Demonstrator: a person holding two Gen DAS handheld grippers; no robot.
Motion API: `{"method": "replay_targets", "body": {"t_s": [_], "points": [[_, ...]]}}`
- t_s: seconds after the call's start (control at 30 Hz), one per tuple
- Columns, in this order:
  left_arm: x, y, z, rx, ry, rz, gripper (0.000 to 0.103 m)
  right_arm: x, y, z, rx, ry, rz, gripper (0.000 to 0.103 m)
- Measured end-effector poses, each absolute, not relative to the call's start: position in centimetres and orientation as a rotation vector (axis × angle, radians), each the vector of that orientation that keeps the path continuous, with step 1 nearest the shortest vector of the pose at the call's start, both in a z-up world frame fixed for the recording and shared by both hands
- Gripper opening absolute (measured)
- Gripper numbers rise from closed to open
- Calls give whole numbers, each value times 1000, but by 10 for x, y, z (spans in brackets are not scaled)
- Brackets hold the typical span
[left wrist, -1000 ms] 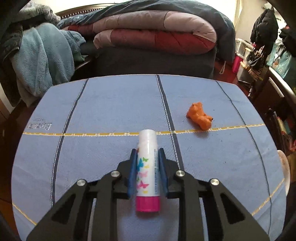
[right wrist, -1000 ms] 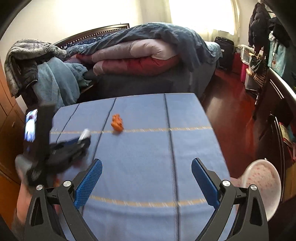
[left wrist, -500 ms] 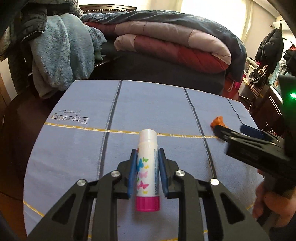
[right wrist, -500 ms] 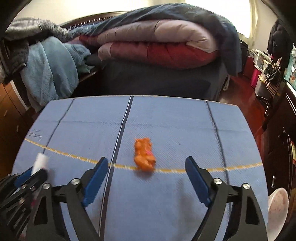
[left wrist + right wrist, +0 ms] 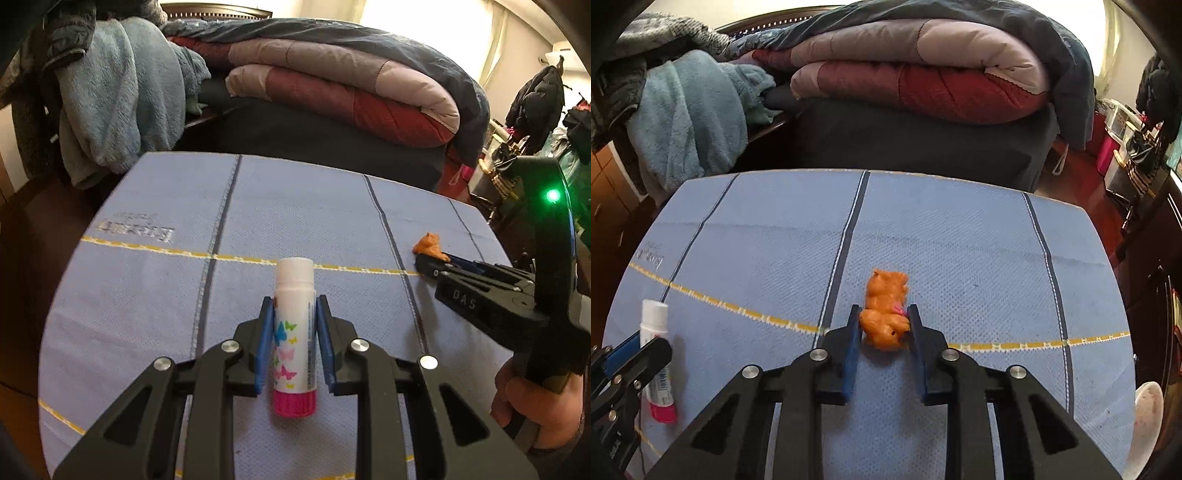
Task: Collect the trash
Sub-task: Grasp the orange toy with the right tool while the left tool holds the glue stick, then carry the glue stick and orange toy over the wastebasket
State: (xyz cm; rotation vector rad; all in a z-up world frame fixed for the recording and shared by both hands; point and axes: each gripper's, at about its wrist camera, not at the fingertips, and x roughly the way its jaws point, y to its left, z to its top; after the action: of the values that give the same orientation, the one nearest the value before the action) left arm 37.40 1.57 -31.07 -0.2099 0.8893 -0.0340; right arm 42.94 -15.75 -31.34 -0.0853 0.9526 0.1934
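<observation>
A white glue stick (image 5: pixel 293 332) with butterfly prints and a pink base is clamped between the blue pads of my left gripper (image 5: pixel 294 301), which is shut on it just above the blue tablecloth (image 5: pixel 147 295). A crumpled orange lump (image 5: pixel 886 306) lies on the cloth at the yellow line. My right gripper (image 5: pixel 884 308) has its jaws closing, and the pads press on the lump's near end. In the left wrist view the right gripper (image 5: pixel 428 264) sits at the right with the orange lump (image 5: pixel 428 245) at its tips. The right wrist view shows the glue stick (image 5: pixel 655 354) at the lower left.
A bed with folded quilts (image 5: pixel 923 74) stands behind the table, and a blue fleece (image 5: pixel 687 122) hangs at the left. A pale bowl (image 5: pixel 1148 417) sits low beyond the table's right edge. A person's hand (image 5: pixel 539 402) holds the right gripper's handle.
The right gripper came down and forward over the orange lump and its jaws went from wide open to closed on it. The left gripper shifted left, still holding the glue stick.
</observation>
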Motion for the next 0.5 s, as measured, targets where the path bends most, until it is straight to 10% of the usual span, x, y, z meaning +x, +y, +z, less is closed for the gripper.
{"method": "replay_targets", "body": {"t_s": [0.5], "points": [[371,0,-325,-200,933,-36,24,370,-195,-283,18,894,237,24]]}}
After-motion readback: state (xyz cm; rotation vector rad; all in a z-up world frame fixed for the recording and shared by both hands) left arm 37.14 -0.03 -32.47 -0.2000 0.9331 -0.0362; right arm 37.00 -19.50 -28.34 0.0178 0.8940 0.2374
